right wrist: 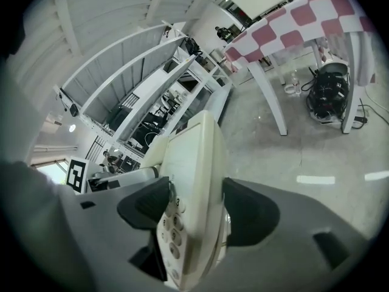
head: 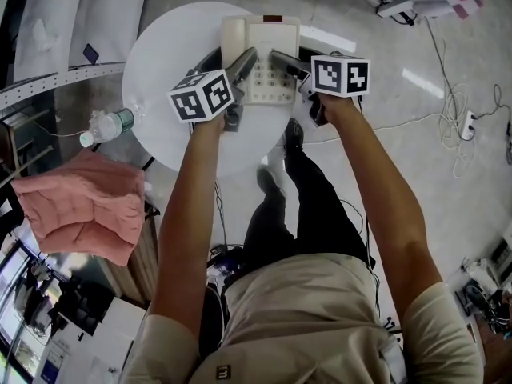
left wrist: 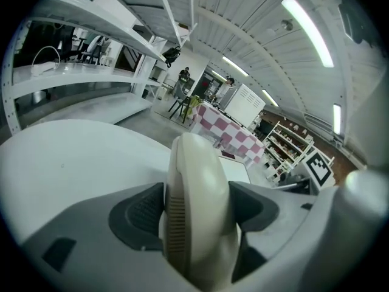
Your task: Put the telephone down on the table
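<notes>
A cream desk telephone [head: 264,34] lies over the far part of a round white table [head: 172,46]; whether it rests on the top I cannot tell. My left gripper [head: 246,61] is shut on its handset [left wrist: 197,205], with both dark pads pressed against the handset's sides. My right gripper [head: 282,59] is at the keypad side. In the right gripper view the phone's edge [right wrist: 191,181] stands between the pads, the jaws spread wide, with a thin sliver of gap at the right pad [right wrist: 246,212]. The two grippers face each other across the phone.
A plastic water bottle [head: 106,126] lies at the table's left edge. A pink folded cloth [head: 80,206] sits lower left. Cables and a power strip [head: 468,122] trail over the floor at right. A checked tablecloth [right wrist: 292,29] hangs over a table beyond.
</notes>
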A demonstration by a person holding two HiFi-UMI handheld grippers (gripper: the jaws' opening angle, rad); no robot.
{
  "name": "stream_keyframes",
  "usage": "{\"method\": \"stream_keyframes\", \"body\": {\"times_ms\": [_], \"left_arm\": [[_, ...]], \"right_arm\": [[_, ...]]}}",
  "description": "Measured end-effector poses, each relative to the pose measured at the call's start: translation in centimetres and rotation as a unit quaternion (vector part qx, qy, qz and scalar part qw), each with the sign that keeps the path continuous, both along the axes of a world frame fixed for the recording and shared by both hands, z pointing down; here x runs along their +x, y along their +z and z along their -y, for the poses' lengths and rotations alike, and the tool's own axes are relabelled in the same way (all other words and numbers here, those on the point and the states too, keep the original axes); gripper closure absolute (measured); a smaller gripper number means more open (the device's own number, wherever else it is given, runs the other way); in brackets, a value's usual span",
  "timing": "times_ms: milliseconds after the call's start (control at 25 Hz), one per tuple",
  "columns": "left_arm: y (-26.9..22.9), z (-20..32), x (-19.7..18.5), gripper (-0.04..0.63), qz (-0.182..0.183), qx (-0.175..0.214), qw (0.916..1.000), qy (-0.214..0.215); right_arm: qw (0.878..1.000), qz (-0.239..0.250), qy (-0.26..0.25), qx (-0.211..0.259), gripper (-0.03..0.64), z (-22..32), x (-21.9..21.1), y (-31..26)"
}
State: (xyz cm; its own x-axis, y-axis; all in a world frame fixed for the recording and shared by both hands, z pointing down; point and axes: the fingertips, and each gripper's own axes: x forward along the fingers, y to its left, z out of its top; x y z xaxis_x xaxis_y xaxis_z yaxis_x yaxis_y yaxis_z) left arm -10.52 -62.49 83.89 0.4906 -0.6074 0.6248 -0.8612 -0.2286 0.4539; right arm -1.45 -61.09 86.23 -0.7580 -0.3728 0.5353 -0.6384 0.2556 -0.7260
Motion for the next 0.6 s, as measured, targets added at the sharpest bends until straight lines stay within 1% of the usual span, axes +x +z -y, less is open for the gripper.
{"method": "stream_keyframes", "body": {"times_ms": [120,440,600], "left_arm": [[-0.5,-0.3,-0.3,0.273,0.008,0.006,0.9999,0.009],[-1.6,-0.6,-0.9,0.273,0.009,0.014,0.9997,0.018],[-2.6,-0.7,-2.2,0.273,0.005,0.022,0.9997,0.006]], "right_arm": [[1.0,-0.006,0.003,-0.004,0.339,0.0,0.0,0.0],[0.999,-0.036,0.004,0.001,0.339,0.0,0.3,-0.3],[0.999,-0.048,0.009,0.003,0.341,0.0,0.5,-0.7]]}}
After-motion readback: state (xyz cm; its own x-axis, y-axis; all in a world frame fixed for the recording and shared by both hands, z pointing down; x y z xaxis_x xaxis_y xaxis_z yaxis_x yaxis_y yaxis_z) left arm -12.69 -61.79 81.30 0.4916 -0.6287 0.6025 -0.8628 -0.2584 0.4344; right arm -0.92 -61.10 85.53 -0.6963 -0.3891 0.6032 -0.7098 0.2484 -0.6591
